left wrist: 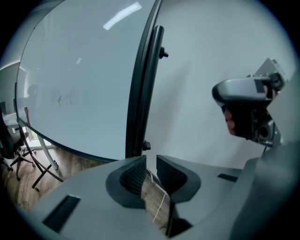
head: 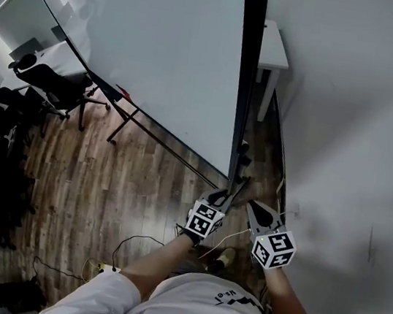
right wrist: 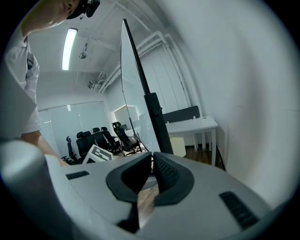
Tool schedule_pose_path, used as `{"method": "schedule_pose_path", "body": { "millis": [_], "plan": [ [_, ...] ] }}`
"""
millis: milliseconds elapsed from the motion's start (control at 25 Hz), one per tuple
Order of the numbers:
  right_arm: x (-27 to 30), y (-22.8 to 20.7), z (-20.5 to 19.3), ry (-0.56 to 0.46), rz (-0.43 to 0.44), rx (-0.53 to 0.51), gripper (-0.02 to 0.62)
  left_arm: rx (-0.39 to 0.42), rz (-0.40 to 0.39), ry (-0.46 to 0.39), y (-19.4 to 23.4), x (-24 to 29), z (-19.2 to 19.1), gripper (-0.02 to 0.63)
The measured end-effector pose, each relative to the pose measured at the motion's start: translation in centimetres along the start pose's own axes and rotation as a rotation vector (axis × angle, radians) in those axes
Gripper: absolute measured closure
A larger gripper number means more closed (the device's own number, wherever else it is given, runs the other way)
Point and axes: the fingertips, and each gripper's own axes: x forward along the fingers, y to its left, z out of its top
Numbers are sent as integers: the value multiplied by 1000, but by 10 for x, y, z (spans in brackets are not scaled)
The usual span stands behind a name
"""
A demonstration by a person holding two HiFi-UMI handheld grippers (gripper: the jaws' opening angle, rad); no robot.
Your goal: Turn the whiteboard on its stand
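Observation:
The large whiteboard (head: 155,42) hangs on a black upright post (head: 245,64) of its stand, close to the wall. My left gripper (head: 226,194) is just short of the post's lower end and not touching it. In the left gripper view its jaws (left wrist: 151,159) stand a little apart with only floor and a cable showing between them, and the board (left wrist: 75,84) and post (left wrist: 145,93) rise ahead. My right gripper (head: 255,208) is beside the left one, nearer the wall. In the right gripper view its jaws (right wrist: 152,157) meet at the tips with nothing held, and the post (right wrist: 157,126) stands ahead.
A white wall (head: 361,142) runs along the right, leaving a narrow gap beside the post. A white table (head: 272,50) stands behind the board. Black office chairs (head: 52,85) line the left side. The stand's legs (head: 124,123) and cables (head: 131,242) lie on the wooden floor.

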Motion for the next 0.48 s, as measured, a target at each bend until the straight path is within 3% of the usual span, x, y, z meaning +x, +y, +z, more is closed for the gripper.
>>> {"method": "schedule_pose_path", "body": {
  "millis": [480],
  "plan": [
    [-10,19,40,-50,51,-20,577,-17,-10,-131,-44,-87,73,563]
  ]
}}
